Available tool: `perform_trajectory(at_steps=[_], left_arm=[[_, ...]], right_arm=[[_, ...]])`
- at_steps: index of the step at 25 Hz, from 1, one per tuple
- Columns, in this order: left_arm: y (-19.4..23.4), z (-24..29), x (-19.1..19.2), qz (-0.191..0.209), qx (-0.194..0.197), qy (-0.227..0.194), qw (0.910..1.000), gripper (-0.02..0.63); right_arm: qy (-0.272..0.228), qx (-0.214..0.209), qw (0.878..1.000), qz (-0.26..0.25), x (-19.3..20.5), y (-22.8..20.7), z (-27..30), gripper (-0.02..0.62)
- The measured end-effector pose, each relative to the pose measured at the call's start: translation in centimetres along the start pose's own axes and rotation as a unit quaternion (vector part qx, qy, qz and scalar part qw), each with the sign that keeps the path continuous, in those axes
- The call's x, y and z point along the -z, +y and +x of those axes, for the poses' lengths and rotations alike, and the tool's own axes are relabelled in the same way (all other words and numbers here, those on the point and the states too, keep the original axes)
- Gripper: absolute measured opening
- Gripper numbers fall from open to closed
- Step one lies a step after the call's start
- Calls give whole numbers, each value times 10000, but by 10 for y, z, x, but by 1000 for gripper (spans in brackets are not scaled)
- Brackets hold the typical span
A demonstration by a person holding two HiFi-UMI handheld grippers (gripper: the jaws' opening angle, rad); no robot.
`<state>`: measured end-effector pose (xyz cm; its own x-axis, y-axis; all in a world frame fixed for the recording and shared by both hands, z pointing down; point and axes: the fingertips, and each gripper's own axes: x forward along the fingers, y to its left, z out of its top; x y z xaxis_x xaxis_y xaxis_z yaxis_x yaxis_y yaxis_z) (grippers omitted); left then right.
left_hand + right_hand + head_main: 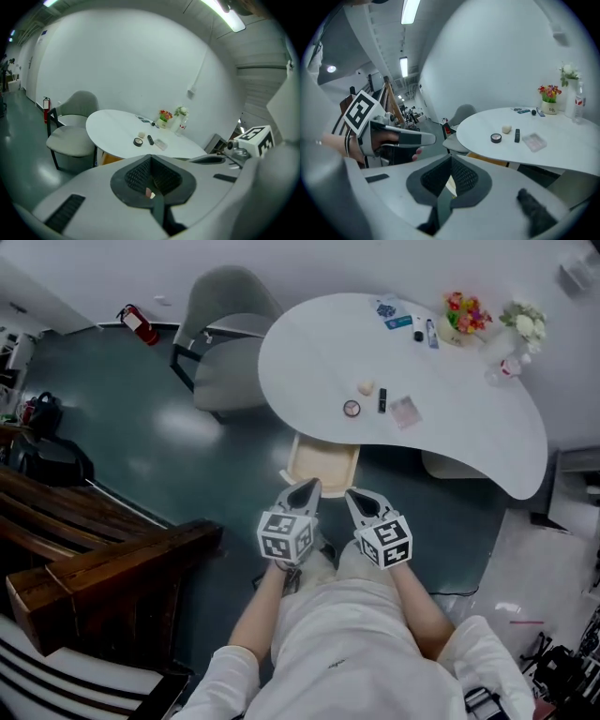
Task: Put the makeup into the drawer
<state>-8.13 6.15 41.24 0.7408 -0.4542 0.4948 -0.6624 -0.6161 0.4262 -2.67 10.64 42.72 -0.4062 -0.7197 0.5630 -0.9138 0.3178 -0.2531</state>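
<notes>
Since the left gripper (pixel 309 487) and right gripper (pixel 356 495) both have their jaws pressed together on nothing, well short of the white bench (pixel 309 343), the makeup is all up there: round compact (pixel 352 408), black tube (pixel 382 401), clear flat case (pixel 405 412), beige sponge (pixel 366 387). I'd guess light, hard, slick plastic, so pinch the compact across its rim and the tube mid-body; the sponge looks squishy. The open drawer (pixel 322 465) sits under the near edge. Any labels are too small to read.
</notes>
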Motion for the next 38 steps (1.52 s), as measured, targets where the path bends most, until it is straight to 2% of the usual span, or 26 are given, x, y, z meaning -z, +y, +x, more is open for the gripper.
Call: perform_trajectory(at_steps=[4, 9, 14, 23, 30, 38], left_arm=[[-30, -5, -12, -60, 104, -80, 9999, 8], [-49, -13, -29, 113, 246, -203, 9994, 8], [-64, -12, -32, 128, 253, -187, 9994, 8], [-81, 15, -41, 93, 205, -212, 9995, 8], [-85, 33, -48, 9, 93, -207, 9997, 8], [-90, 50, -53, -3, -92, -214, 9997, 8]], right_arm=[[-121, 88, 9998, 148, -28, -7, -22, 14], [-404, 205, 9986, 266, -57, -15, -41, 14], [-382, 145, 9987, 290, -55, -26, -53, 14], [-114, -278, 9995, 57, -49, -45, -56, 14], [-82, -387, 9992, -113, -64, -66, -51, 14], [53, -513, 9984, -225, -63, -90, -43, 14]])
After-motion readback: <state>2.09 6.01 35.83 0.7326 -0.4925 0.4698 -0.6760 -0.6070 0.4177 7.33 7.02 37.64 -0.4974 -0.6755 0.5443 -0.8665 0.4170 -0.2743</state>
